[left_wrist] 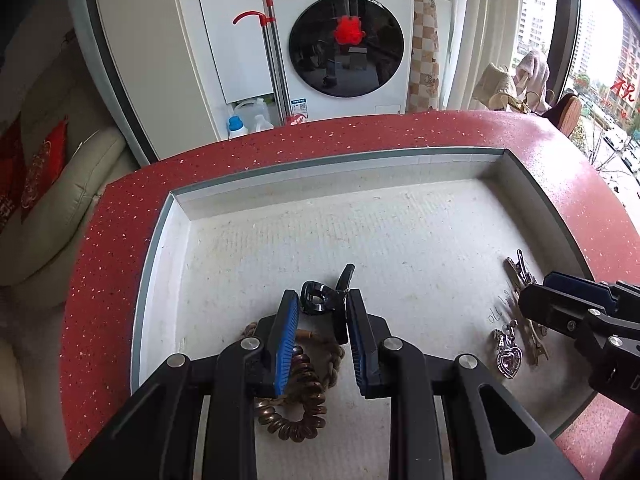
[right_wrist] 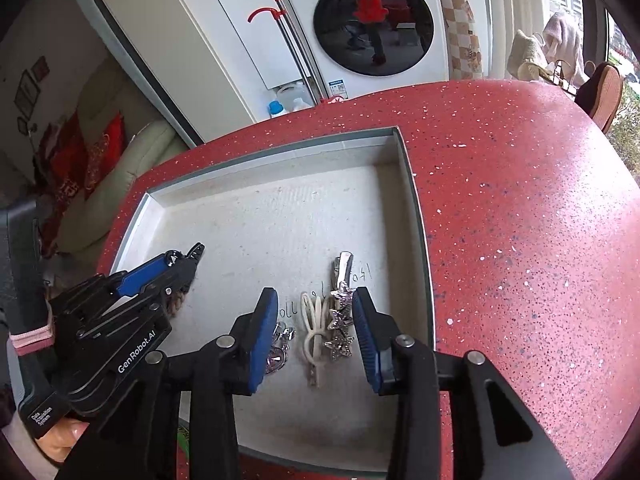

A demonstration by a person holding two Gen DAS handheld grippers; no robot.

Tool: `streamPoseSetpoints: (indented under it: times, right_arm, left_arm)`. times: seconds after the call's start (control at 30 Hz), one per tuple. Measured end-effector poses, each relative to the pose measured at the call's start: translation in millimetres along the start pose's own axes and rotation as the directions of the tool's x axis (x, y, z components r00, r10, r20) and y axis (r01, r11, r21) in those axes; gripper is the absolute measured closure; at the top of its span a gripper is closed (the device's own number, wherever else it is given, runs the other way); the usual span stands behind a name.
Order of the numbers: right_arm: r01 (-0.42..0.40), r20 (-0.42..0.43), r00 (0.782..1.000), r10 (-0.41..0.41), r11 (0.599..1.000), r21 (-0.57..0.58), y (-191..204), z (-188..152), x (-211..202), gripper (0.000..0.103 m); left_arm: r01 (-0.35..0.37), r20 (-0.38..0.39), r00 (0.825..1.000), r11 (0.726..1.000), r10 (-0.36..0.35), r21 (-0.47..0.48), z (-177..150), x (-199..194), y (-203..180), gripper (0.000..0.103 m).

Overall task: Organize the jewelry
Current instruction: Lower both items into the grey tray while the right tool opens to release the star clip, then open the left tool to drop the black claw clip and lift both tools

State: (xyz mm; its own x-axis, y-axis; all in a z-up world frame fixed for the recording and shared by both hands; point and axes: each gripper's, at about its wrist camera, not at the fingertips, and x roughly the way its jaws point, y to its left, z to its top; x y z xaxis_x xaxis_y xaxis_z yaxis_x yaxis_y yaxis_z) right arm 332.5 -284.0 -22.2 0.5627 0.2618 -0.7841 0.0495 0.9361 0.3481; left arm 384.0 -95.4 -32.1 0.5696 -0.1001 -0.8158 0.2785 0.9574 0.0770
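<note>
Between the right gripper (right_wrist: 316, 328)'s blue pads, low in the right wrist view, lie a white bow clip (right_wrist: 314, 334) and a silver star clip (right_wrist: 341, 326). The jaws stand apart and no pad presses on either. Both clips run lengthwise away from the camera, parallel to the fingers, so a closing would squeeze them across their narrow width. A heart pendant (right_wrist: 276, 356) sits half hidden behind the left pad.

At lower centre of the left wrist view, the left gripper (left_wrist: 322, 332) is parted fairly narrowly around a black claw clip (left_wrist: 320, 298); its right pad seems to touch the clip, but I cannot tell if it is gripped. A brown spiral hair tie (left_wrist: 298, 400) and a braided band (left_wrist: 332, 356) lie beneath.

Everything rests in the white tray (left_wrist: 280, 240) on the red counter (right_wrist: 520, 200). Only the left view shows the pendant whole; only the right shows the star clip clearly.
</note>
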Motion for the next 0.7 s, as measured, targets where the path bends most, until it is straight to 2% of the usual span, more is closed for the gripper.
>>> streamPoseSetpoints:
  times: [0.13, 0.17, 0.23, 0.27, 0.53, 0.7]
  right_arm:
    - [-0.023, 0.028, 0.999, 0.023, 1.000, -0.003, 5.7, -1.7, -13.8, 0.058]
    - [-0.028, 0.031, 0.999, 0.028, 1.000, -0.005, 7.3, -2.5, -16.8, 0.057]
    - [-0.032, 0.042, 0.999, 0.033, 0.999, -0.008, 9.8, -5.1, -23.3, 0.055]
    - [-0.035, 0.047, 0.998, 0.036, 0.999, -0.007, 10.3, -6.3, -26.5, 0.055]
    - [-0.063, 0.055, 0.997, 0.062, 0.998, 0.023, 11.9, -16.3, -41.2, 0.054]
    - [-0.077, 0.058, 0.996, 0.075, 0.997, 0.027, 15.5, -28.1, -52.9, 0.050]
  left_arm:
    - [0.003, 0.022, 1.000, 1.000, -0.003, 0.002, 2.5, -8.0, 0.0, 0.059]
    - [0.002, 0.025, 1.000, 1.000, -0.002, 0.000, 3.1, -9.2, 0.0, 0.056]
    - [-0.003, 0.036, 0.999, 1.000, 0.003, -0.011, 3.8, -12.3, 1.3, 0.006]
    - [-0.010, 0.058, 0.998, 1.000, 0.011, -0.020, 3.2, -15.9, 2.6, 0.003]
    - [0.011, 0.061, 0.998, 0.999, -0.009, -0.033, 2.9, -29.4, 9.1, 0.003]
    - [0.019, 0.084, 0.996, 0.998, -0.014, -0.058, -4.9, -49.0, 15.0, 0.000]
